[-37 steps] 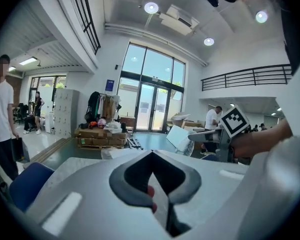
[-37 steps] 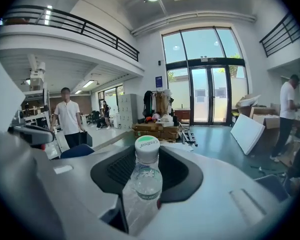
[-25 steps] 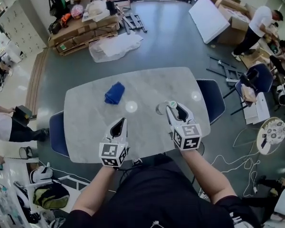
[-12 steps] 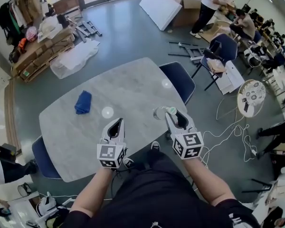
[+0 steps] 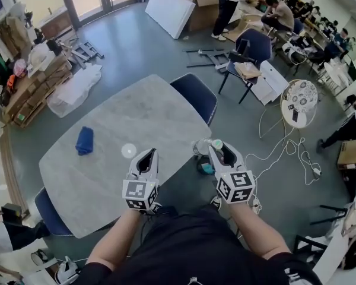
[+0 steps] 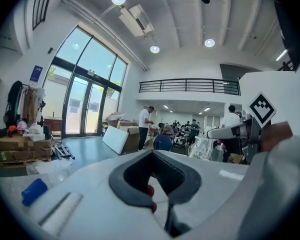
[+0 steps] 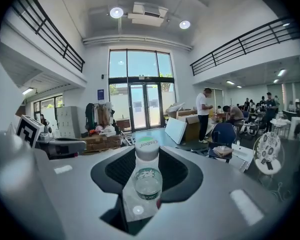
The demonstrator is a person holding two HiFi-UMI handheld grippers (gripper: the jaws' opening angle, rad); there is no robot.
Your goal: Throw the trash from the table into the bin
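My right gripper point(image 5: 216, 148) is shut on a clear plastic bottle point(image 5: 204, 146) with a white and green cap, held just past the right edge of the marble table point(image 5: 107, 177), over the floor. In the right gripper view the bottle point(image 7: 148, 176) lies between the jaws, cap pointing away. The left gripper point(image 5: 148, 154) hovers over the table's near edge; its jaws meet at the tips with nothing in them, and the left gripper view shows it point(image 6: 152, 155) the same way. A blue cloth point(image 5: 84, 140) lies on the table's far left. No bin shows.
A dark blue chair point(image 5: 194, 97) stands at the table's far right side and another point(image 5: 252, 43) farther back. White cables point(image 5: 273, 153) trail on the floor to the right beside a round patterned disc point(image 5: 299, 103). Cardboard stacks point(image 5: 29, 94) sit at the left; people work at the back right.
Both grippers and the view have swung to the right. The right gripper carried the bottle from over the table to beyond its edge; the table now lies to the left.
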